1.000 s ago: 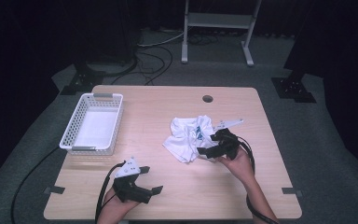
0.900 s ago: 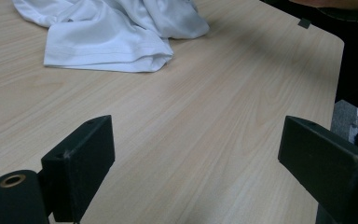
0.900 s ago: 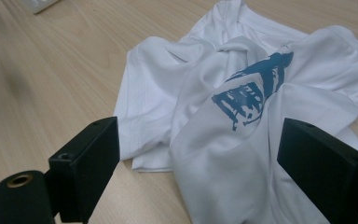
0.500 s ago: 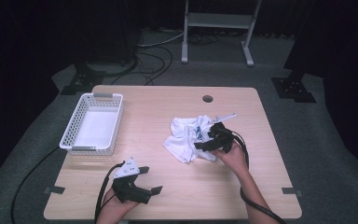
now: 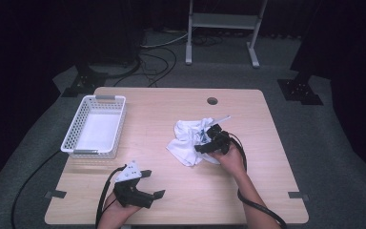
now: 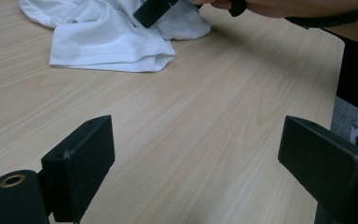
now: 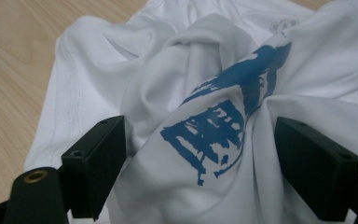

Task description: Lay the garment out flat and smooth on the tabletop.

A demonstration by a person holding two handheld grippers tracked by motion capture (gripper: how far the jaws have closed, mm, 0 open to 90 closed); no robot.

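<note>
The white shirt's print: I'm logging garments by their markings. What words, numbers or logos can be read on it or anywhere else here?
No text can be read.
Blue print on the white shirt: crumpled into folds between the right gripper's open jaws; shapes show, no legible letters.
Faint grey round mark near the shirt's upper edge: too small and pale to read.
Basket, table, left gripper: no labels seen.
</note>
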